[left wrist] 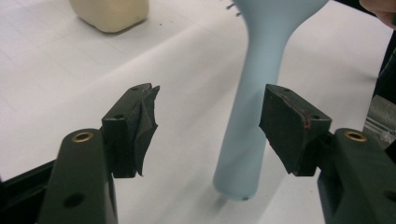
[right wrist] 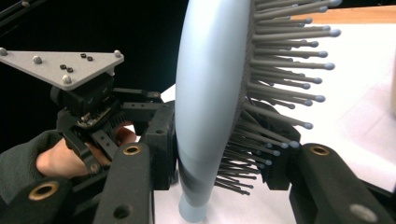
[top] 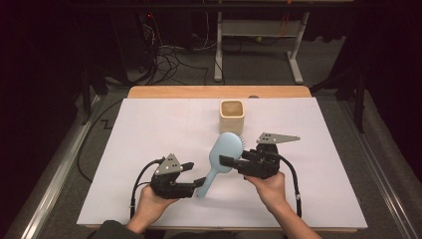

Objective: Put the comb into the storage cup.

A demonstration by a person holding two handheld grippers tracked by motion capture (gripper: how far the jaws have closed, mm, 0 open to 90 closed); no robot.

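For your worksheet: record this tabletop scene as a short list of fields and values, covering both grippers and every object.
Surface: white table sheet
Held object: light blue plastic hairbrush, bristles facing right
Right gripper: shut on the brush head
Left gripper: open, jaws either side of the brush handle, not clamped
Other object: cream square cup, upright, behind the brush

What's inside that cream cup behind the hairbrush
From the high view, the cream cup stands upright, and its opening shows a dim tan interior with nothing sticking out above the rim. Its bottom is too shadowed to tell. The hairbrush stands apart in front of it.
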